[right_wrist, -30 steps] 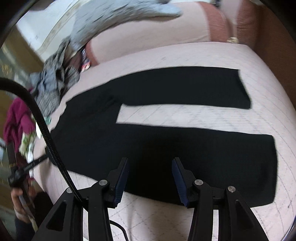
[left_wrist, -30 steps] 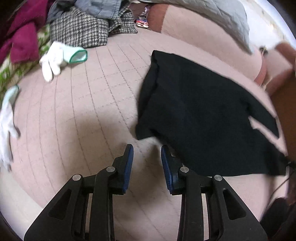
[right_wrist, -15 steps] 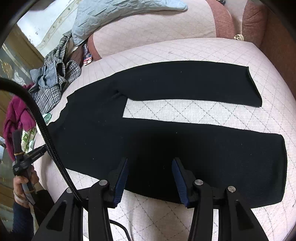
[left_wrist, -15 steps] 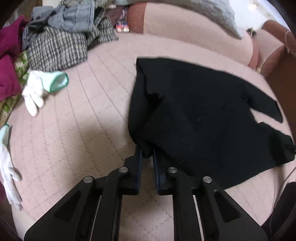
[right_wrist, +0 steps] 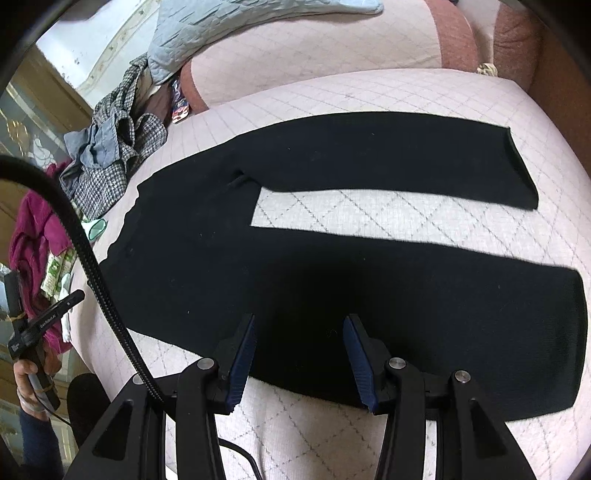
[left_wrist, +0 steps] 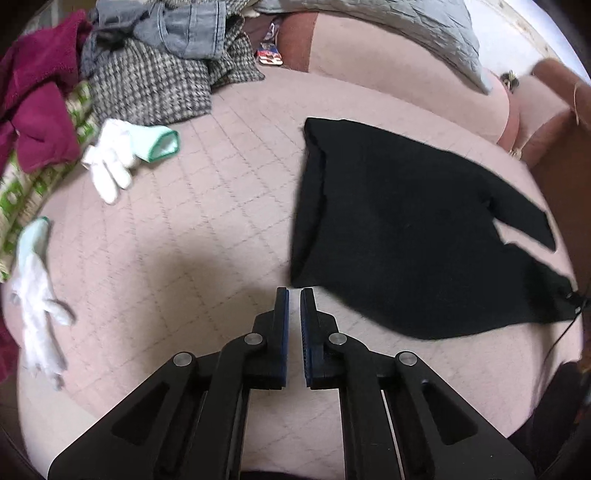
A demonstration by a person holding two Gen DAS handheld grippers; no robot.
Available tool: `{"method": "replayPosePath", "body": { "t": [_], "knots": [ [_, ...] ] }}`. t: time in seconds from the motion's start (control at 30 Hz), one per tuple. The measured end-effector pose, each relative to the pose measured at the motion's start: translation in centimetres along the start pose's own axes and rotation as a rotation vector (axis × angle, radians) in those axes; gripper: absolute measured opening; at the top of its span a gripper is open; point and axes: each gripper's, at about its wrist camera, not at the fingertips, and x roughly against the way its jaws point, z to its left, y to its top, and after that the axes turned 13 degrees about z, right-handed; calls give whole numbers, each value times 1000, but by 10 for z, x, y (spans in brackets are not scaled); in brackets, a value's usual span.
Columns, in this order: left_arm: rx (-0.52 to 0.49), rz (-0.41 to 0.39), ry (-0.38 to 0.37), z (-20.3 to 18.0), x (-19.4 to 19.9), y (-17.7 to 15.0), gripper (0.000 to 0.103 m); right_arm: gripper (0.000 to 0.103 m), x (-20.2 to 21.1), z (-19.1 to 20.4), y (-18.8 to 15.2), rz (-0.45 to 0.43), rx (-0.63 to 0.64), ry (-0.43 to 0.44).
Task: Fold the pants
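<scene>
Black pants point(right_wrist: 332, 266) lie spread flat on a pale pink quilted bed cover point(left_wrist: 177, 236) stitched in a diamond grid, the two legs parted with a strip of quilt showing between them and the waistband end toward the heaped clothes. The left tongs point(left_wrist: 294, 295) are drawn nearly together, only a thin slit between the blue pads, with nothing caught in them; their tips sit just short of the nearest corner of the waistband. The right tongs point(right_wrist: 299, 325) stand wide apart, poised over the long edge of the nearer leg, gripping nothing. At the far side of the bed a pile of laundry is banked up: a houndstooth garment point(left_wrist: 155, 88), a grey denim piece point(left_wrist: 184, 29) on top of it, and something magenta point(left_wrist: 37, 103) beside a green-and-white printed cloth point(left_wrist: 22, 192). Two white gloves with mint cuffs lie loose on the quilt, one point(left_wrist: 122, 158) near the pile, the other point(left_wrist: 33, 291) toward the edge. A grey quilted pillow point(right_wrist: 236, 26) rests over a pink bolster point(right_wrist: 314, 48) along the head of the bed
</scene>
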Motion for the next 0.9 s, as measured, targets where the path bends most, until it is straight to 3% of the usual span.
{"method": "replayPosePath", "body": {
  "t": [0.13,0.2,0.27,0.4,0.53,0.67,0.9],
  "knots": [
    [-31,-23,-47,-19,2,22,20,50,1,9,20,-24,95,-19],
    [-67,-43,-74,-32,3,36,48,55,1,16,35,-36,158,-33],
    [-109,-60,-109,-45,2,52,56,59,1,24,50,-49,232,-50],
    [-207,-56,-99,-72,-9,91,56,60,-8,46,89,-59,400,-134],
    [-299,-43,-67,-94,-30,136,56,60,-21,58,130,-49,492,-142],
    [-394,7,-28,-112,-59,174,56,61,-37,61,166,-19,541,-147],
    [-565,50,46,-135,-100,215,56,62,-60,49,208,23,567,-154]
  ]
}}
